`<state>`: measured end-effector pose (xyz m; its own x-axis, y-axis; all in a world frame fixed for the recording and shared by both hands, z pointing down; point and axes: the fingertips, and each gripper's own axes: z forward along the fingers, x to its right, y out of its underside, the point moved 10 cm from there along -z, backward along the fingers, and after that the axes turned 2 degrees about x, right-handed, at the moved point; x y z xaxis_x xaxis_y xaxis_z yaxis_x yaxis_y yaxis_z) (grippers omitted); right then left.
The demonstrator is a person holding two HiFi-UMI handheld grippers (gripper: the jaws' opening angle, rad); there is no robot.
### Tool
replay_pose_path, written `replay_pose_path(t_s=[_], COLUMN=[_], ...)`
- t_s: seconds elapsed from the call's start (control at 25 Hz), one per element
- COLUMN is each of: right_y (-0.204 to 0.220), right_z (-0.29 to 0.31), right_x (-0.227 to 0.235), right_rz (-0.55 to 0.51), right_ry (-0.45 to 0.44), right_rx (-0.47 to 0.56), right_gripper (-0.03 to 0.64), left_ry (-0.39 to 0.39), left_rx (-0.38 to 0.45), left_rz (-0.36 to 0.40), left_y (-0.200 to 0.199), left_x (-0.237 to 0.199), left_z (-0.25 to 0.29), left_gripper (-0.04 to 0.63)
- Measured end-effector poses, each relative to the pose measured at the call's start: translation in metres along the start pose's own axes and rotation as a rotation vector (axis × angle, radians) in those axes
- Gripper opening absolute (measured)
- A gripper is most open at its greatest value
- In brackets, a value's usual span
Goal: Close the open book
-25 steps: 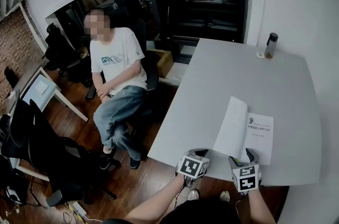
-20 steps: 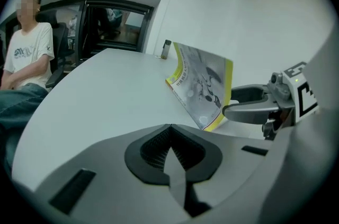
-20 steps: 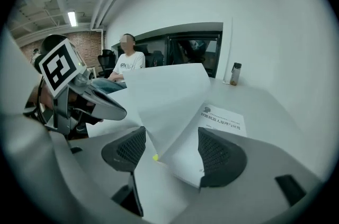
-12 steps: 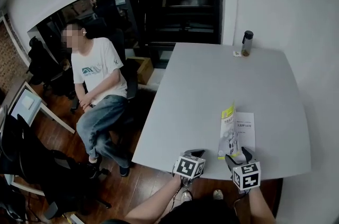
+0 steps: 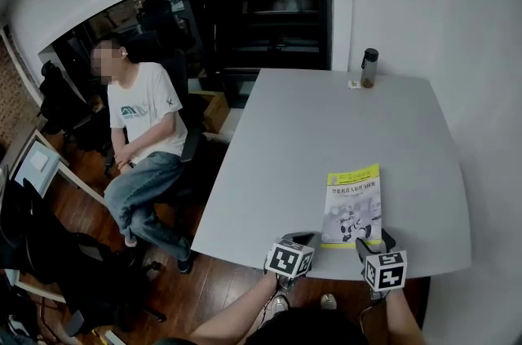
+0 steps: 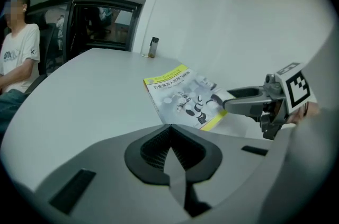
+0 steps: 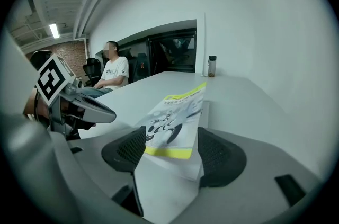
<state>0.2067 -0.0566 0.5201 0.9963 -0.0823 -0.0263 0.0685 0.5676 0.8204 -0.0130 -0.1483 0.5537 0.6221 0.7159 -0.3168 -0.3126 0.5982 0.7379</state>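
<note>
Since a second ago the cover has swung over. Our right gripper [image 7: 169,153] stands unclenched around the book [image 5: 351,203], and our left gripper [image 6: 170,150] is clenched empty. The book lies closed near the table [image 5: 310,131] edge, so only withdrawing remains, we judge.

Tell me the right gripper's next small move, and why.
Probably draw the right gripper straight back, clear of the book. The book already lies closed, cover up, and its near end sits between that gripper's open jaws, which aren't pressing on it. The left gripper is shut and empty.
</note>
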Motion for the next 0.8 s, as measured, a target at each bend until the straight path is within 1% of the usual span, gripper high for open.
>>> replay_pose_path(t_s=[0.16,0.32,0.4,0.48,0.6,0.64,0.8], right_y=[0.005,0.001,-0.004,-0.01,-0.018,-0.02,-0.032], right_z=[-0.005,-0.011,-0.013,-0.014,-0.014,-0.014,-0.016], right_x=[0.023,0.038,0.041,0.043,0.046,0.048,0.047], right_rz=[0.025,0.03,0.022,0.004,-0.039,-0.051,-0.074], right_ry=[0.047,0.056,0.052,0.042,0.027,0.011,-0.095], right_rx=[-0.001,0.017,0.028,0.046,0.076,0.083,0.116], right_gripper=[0.313,0.311,0.24,0.182,0.035,0.005,0.005], left_ry=[-0.001,-0.007,-0.013,-0.015,-0.019,-0.022,-0.011], left_rx=[0.012,0.042,0.067,0.096,0.146,0.165,0.261], left_rz=[-0.011,-0.01,-0.005,0.004,0.025,0.031,0.023], left_y=[0.0,-0.008,-0.013,-0.02,-0.032,-0.036,-0.049], left_x=[0.008,0.018,0.023,0.03,0.043,0.047,0.068], left_z=[0.006,0.007,0.005,0.003,0.0,-0.001,-0.01], left_gripper=[0.005,0.005,0.005,0.005,0.005,0.005,0.005])
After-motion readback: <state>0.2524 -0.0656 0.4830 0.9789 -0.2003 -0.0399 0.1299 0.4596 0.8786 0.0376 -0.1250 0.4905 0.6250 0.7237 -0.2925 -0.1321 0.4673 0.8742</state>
